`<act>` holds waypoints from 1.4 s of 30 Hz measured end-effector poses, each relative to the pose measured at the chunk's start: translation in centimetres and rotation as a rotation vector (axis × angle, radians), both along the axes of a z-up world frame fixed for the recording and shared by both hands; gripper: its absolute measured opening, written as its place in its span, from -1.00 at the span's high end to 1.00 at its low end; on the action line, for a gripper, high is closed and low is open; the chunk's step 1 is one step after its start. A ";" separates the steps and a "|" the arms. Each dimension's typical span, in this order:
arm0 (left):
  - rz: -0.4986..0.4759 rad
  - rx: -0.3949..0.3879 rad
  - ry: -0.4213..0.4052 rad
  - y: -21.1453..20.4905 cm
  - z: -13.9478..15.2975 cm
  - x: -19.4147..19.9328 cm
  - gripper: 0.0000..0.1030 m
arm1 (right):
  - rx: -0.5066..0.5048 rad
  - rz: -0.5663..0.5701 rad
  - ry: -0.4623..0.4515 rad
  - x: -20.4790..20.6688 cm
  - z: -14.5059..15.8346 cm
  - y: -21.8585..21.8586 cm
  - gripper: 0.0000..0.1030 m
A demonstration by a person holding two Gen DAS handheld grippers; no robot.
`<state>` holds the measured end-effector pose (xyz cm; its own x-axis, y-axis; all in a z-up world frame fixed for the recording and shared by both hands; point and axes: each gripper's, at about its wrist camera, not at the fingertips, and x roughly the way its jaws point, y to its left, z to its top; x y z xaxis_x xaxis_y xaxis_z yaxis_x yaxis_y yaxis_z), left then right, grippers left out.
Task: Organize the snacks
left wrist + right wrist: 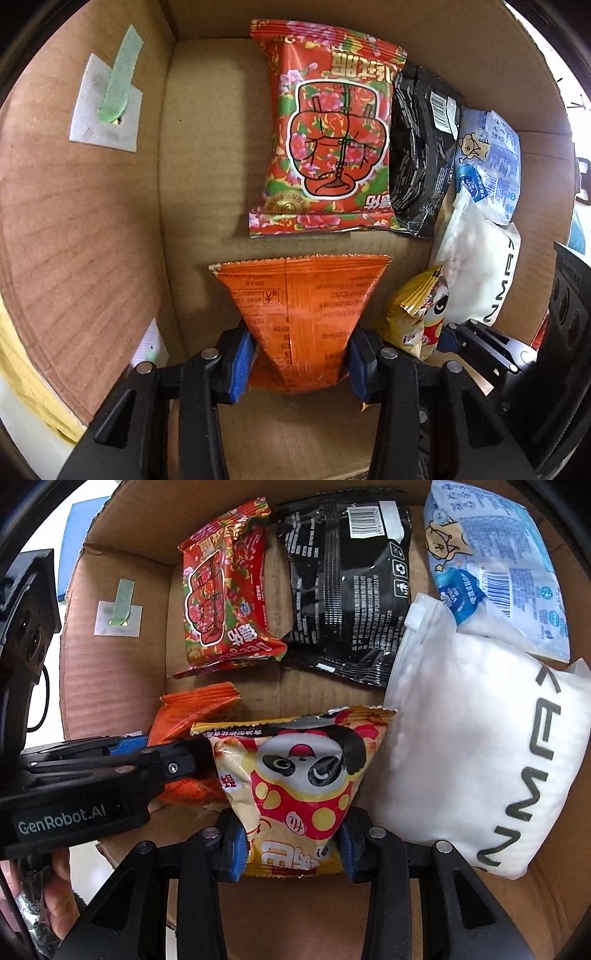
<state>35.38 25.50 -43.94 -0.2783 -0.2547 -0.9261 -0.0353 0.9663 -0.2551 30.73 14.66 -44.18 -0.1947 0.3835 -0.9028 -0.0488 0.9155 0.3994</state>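
Note:
Both grippers reach down into a cardboard box (85, 221). My left gripper (299, 363) is shut on an orange snack packet (303, 302), held over the box floor near its left wall. My right gripper (291, 849) is shut on a yellow panda snack bag (299, 775) just right of the orange packet (192, 716). The panda bag (417, 314) and the right gripper (480, 343) also show at the left wrist view's lower right; the left gripper (122, 760) crosses the right wrist view's left side.
On the box floor (277, 690) lie a red floral packet (328, 140), a black packet (421, 155), a light blue packet (487, 162) and a white pouch (480, 746). Taped white patch (107, 107) on the left wall. A hand (55, 886) at lower left.

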 end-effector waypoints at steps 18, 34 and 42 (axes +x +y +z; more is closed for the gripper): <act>0.018 0.007 -0.030 -0.7 4.8 -2.4 -0.05 | -0.063 0.034 -0.046 0.9 3.4 -0.9 -0.41; 0.095 0.116 -0.335 -0.5 11.3 -5.8 -0.61 | -0.243 0.022 -0.217 -0.6 9.6 -7.0 -0.82; 0.112 0.167 -0.417 0.1 12.0 -6.6 -0.99 | -0.278 -0.022 -0.256 -2.0 11.0 -8.5 -1.00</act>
